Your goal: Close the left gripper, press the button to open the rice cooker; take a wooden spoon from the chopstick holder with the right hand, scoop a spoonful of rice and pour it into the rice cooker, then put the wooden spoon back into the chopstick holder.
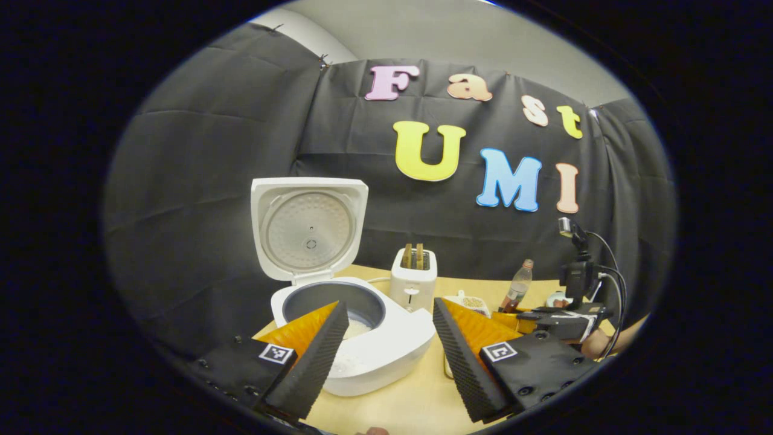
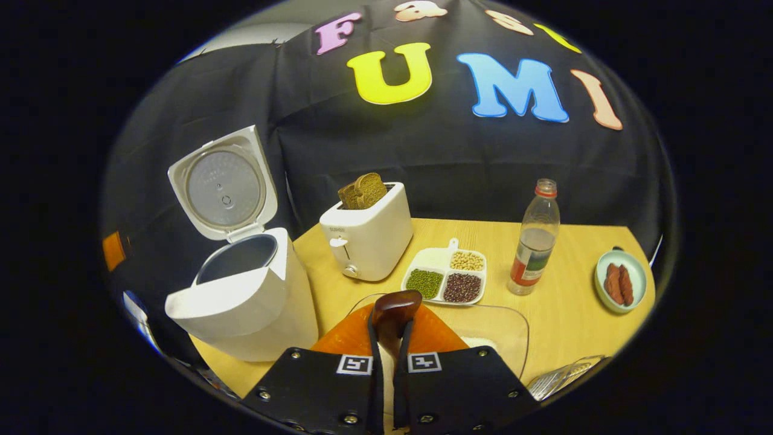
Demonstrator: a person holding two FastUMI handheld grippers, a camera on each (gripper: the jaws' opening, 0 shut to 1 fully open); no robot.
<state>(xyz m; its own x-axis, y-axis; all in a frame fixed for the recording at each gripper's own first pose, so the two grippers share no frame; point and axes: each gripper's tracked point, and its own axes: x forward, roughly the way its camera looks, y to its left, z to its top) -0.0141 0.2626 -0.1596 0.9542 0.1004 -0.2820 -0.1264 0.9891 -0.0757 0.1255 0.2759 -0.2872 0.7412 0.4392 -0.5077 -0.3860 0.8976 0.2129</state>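
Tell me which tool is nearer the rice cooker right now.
Left. The left tool hangs open right over the rice cooker, one finger across its open pot. The right tool, shut on the wooden spoon, sits off to the cooker's side over a clear dish.

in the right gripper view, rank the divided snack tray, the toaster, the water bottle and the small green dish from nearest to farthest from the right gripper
1. Divided snack tray, just ahead of the right gripper.
2. Toaster, ahead, slightly left.
3. Water bottle, ahead to the right.
4. Small green dish, far right.
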